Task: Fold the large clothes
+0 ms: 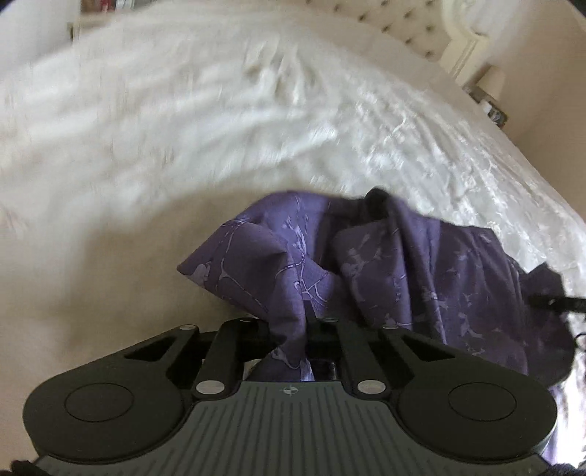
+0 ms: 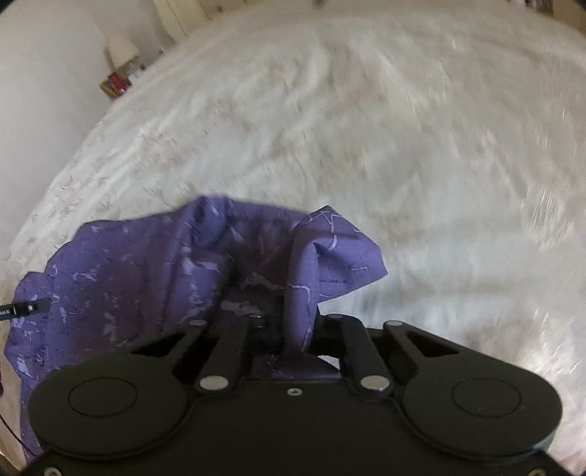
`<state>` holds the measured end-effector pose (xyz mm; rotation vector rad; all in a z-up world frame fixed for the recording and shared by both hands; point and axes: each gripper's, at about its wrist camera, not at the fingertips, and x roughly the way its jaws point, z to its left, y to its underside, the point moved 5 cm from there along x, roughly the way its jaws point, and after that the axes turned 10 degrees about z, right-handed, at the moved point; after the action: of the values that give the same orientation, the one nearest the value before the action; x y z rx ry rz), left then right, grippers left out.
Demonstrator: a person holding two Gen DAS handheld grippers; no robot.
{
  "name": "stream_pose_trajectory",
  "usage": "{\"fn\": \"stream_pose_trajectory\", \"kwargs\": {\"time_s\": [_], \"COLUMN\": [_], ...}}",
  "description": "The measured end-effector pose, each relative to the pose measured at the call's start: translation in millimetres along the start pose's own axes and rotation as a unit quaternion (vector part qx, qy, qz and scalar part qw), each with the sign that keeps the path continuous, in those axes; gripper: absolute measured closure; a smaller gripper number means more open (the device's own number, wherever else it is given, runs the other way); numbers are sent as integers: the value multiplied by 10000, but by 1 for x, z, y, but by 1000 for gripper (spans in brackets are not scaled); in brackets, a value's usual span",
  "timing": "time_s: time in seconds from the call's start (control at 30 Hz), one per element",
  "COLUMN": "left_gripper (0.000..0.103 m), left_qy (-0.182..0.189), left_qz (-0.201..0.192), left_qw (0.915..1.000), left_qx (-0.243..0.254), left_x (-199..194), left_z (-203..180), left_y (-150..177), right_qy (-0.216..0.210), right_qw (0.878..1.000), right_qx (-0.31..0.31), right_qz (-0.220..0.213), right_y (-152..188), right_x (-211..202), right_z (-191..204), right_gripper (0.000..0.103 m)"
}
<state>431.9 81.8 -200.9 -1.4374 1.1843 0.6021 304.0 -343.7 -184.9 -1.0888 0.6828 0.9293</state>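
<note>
A purple garment with a pale branch print [image 1: 384, 263] hangs bunched above a white bedspread [image 1: 219, 128]. My left gripper [image 1: 293, 322] is shut on a fold of it, and the cloth drapes off to the right. In the right wrist view the same purple garment [image 2: 146, 278] spreads to the left, and my right gripper [image 2: 296, 322] is shut on another fold. The fingertips of both grippers are hidden in the cloth. Both views are blurred by motion.
The white bedspread [image 2: 366, 146] fills both views. A tufted headboard [image 1: 403, 25] and a bedside table [image 1: 490, 99] are at the far right. A lamp [image 2: 121, 47] stands on a nightstand with books [image 2: 115, 86] at the far left.
</note>
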Motion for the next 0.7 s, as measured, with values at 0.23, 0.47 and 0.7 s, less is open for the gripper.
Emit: {"fn": "stream_pose_trajectory", "kwargs": {"time_s": [0.23,0.47,0.7], "left_gripper": [92,92,63], "left_qy": [-39,-203,-580], "left_qz": [-400,-920,462], "left_qw": [9987,9945,9957], "left_qx": [310,462,-557], "left_x": [-11,8,94], "left_z": [-6,-6,37], "left_y": [-40,-112,-133], "right_qy": [237,343,1260], "right_qw": [9971,9929,9919], "right_qx": [-513,-737,-52], "right_qz": [-504,-864,162], "right_y": [-37,-120,-155], "right_x": [-19,12,89], "right_z": [11,18,-17], "right_gripper": [89,89,39]}}
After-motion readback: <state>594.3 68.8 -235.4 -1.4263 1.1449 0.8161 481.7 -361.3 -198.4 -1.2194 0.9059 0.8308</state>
